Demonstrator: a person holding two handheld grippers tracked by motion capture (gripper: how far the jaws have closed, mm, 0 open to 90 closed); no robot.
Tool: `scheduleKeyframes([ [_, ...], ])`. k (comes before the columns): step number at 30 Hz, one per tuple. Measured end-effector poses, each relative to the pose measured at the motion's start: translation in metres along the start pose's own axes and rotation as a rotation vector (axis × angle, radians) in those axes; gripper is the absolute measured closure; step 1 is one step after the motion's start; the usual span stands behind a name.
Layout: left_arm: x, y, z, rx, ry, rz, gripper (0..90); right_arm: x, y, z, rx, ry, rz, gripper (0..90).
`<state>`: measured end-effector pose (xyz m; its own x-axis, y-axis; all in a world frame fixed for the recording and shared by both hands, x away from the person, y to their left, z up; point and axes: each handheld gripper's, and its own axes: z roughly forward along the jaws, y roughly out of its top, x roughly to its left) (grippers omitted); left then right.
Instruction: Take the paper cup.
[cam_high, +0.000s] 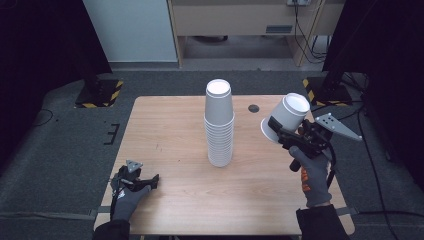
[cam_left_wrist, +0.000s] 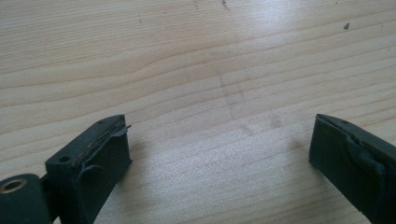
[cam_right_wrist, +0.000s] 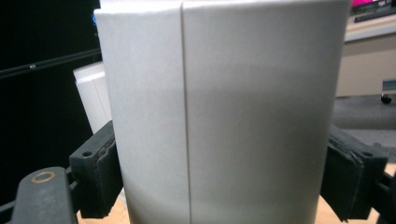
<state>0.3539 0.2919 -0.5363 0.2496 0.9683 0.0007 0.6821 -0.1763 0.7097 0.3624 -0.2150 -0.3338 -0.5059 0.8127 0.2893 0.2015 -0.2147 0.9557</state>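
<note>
On wooden table (cam_high: 170, 130): cup stack (cam_high: 219, 125); dark room

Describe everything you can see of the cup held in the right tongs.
The cup is plain white, apparently paper, with a straight vertical side seam. It is held off the table, right of the stack of cups, tilted with its flat base up and away and its wide mouth down toward the stack. The right tongs clamp its wall from both sides, pads against the paper. No dents or print are visible.

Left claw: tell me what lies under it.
Bare wooden table shows between the open left claw. Nothing is held; the wood directly beneath each jaw is covered.
</note>
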Motion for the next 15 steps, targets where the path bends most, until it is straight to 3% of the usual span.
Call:
scheduleKeyframes([
  [15, 0.005, -0.002, -0.007, -0.026, 0.006, 0.000, 24.9, -0.028, -0.046, -0.018, 0.057, -0.027, 0.082, 15.4],
])
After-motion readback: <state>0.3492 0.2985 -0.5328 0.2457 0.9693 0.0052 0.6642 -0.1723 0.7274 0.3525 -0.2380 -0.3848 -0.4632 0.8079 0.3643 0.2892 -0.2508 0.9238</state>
